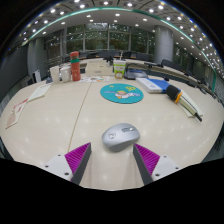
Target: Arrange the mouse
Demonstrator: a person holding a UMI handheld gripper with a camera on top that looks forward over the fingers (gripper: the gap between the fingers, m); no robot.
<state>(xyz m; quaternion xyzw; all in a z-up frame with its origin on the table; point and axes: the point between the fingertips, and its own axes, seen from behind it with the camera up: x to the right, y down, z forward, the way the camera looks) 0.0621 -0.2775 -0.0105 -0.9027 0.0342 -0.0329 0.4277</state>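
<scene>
A grey computer mouse (120, 136) rested on a pale wooden table (60, 120), lying between the gripper's (112, 158) two fingers, slightly toward their far tips. The jaws were released, with a clear gap on either side of the mouse, and the magenta pads (77, 156) faced inward. Beyond the mouse, toward twelve o'clock, lay a round teal mat (124, 94). At about ten o'clock stood an orange cylinder (75, 66) and white cups (56, 74). At two o'clock lay a blue-and-white box (153, 85).
</scene>
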